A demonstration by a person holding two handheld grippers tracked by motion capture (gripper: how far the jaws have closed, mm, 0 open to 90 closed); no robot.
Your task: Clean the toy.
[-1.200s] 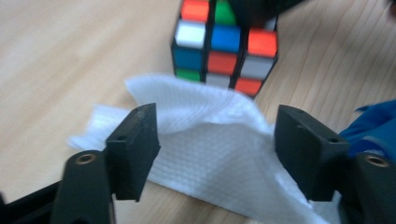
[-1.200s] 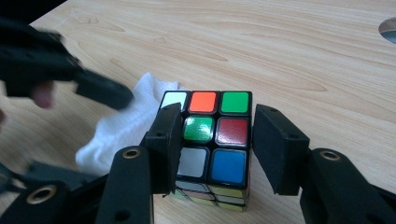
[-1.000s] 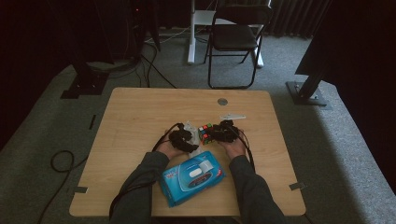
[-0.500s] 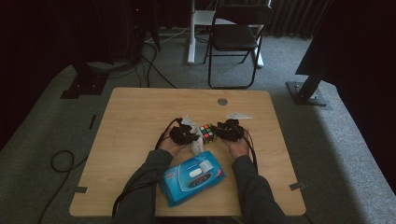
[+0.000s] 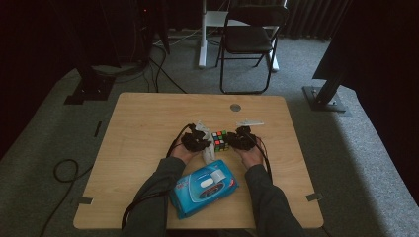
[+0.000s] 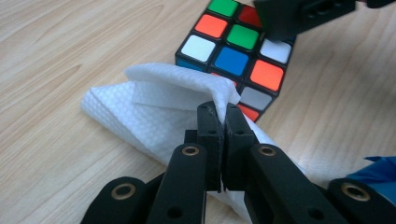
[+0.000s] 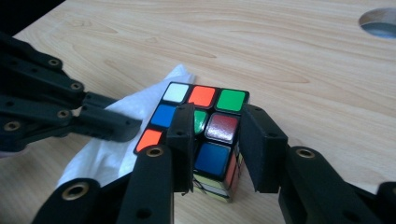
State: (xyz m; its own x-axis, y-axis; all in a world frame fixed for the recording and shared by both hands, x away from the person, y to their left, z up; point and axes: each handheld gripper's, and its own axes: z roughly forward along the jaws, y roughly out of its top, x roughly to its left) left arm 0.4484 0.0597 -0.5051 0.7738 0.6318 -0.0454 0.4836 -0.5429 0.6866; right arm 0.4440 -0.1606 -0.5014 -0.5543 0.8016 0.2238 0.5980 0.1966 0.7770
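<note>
A Rubik's cube (image 5: 220,140) sits on the wooden table (image 5: 143,128) between my two grippers. My left gripper (image 5: 197,140) is shut on a white wipe (image 5: 208,151). In the left gripper view its jaws (image 6: 223,114) pinch a fold of the wipe (image 6: 154,107) right beside the cube (image 6: 233,58), and the wipe touches the cube's side. My right gripper (image 5: 238,139) is open. In the right gripper view its jaws (image 7: 219,114) stand apart over the top of the cube (image 7: 231,100), with the wipe (image 7: 107,149) and the left gripper (image 7: 133,128) at the left.
A blue pack of wipes (image 5: 205,185) lies between the person's forearms near the front edge; its corner (image 6: 378,170) shows in the left gripper view. A round cable hole (image 5: 235,107) is set in the table behind the cube. A folding chair (image 5: 249,39) stands beyond the table.
Both grippers have shifted slightly away from the person and closed in on the cube. The left gripper still holds the wipe.
</note>
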